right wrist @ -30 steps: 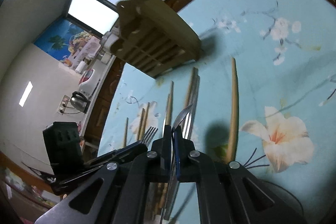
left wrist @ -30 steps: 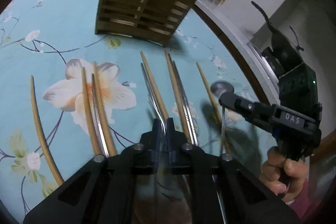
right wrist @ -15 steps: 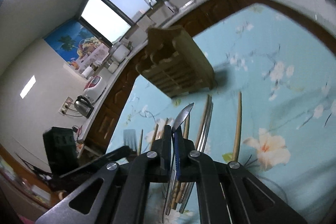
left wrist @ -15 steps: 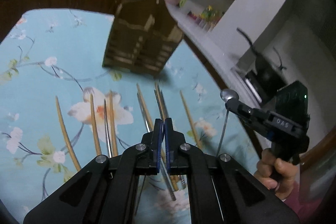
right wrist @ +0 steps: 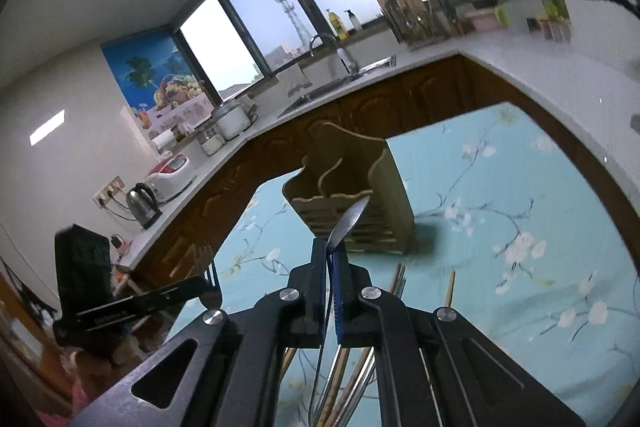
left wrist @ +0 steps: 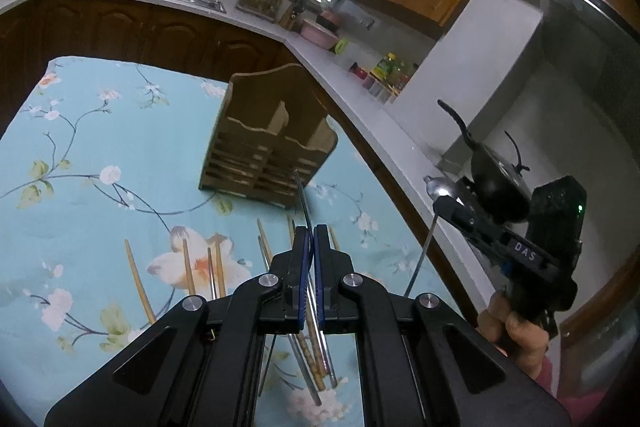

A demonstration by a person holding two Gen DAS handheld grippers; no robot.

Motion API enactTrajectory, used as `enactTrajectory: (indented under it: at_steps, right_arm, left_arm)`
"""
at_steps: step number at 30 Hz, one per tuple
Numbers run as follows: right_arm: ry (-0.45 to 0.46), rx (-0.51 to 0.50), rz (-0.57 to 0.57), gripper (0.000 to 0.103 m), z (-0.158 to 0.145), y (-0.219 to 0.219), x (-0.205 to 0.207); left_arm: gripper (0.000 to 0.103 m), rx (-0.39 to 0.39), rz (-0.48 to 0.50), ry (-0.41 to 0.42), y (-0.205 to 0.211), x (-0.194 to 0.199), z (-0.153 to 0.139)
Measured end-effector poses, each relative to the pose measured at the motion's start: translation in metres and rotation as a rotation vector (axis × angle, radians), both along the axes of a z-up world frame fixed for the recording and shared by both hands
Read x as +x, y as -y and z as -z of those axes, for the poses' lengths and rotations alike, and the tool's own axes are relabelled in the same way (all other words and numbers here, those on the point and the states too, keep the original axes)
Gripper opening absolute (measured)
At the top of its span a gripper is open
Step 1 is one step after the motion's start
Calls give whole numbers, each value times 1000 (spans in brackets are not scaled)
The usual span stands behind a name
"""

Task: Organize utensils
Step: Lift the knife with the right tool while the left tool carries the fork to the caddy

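Holding one utensil in each gripper, above the table.

- Left gripper (left wrist: 311, 241): jaws clamped on a fork (left wrist: 303, 201); in the earlier left view its tines showed, now only a thin metal shaft rises from the pads toward the holder.
- Right gripper (right wrist: 329, 259): jaws clamped on a spoon (right wrist: 347, 223), bowl up, handle hanging below the pads; seen from the left view it sits far right, beside the counter edge.
- Holder (left wrist: 269, 137): wooden, slatted, divided into compartments, upright at the far middle of the table; looks empty, though its depths are hidden.
- Chopsticks (left wrist: 138, 277) and further metal pieces: lying in loose rows on the floral cloth (left wrist: 80, 155), near side, between grippers and holder.
- Step in hand: carrying the picked pair toward the holder, judged from both utensils being clear of the cloth.
- Next move calls for: bringing each utensil over its compartment, tipping it upright, lowering it, then parting the jaws; avoid the two grippers crowding one slot.
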State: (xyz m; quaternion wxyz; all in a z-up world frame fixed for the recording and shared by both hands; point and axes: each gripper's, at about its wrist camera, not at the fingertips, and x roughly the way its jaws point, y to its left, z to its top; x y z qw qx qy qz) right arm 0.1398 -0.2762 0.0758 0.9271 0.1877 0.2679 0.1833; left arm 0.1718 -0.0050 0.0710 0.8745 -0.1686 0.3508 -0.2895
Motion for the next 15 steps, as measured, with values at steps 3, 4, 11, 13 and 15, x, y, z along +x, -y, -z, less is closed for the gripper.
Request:
enactTrajectory:
  at_steps: [3,4,11,13,15]
  right_arm:
    - [18,-15,7,3,-1,-3,5]
    - [22,-14,9,3,-3,-3,4]
    - [95,-20,46,3,-19,-6,27]
    - [154,-20,71,3,-29,-7,34]
    - [204,-35,103,3,-39,-8,42]
  left_arm:
    - [2,-19,-17,14,-4,4,-3]
    - [2,-25,-24,19,-5,6,-5]
    - [2,-108,-89,106,-11,37,-30]
    - [2,-123,-121,164,-9,48,-43]
    - [2,-132,-156,217,-7,61,-54]
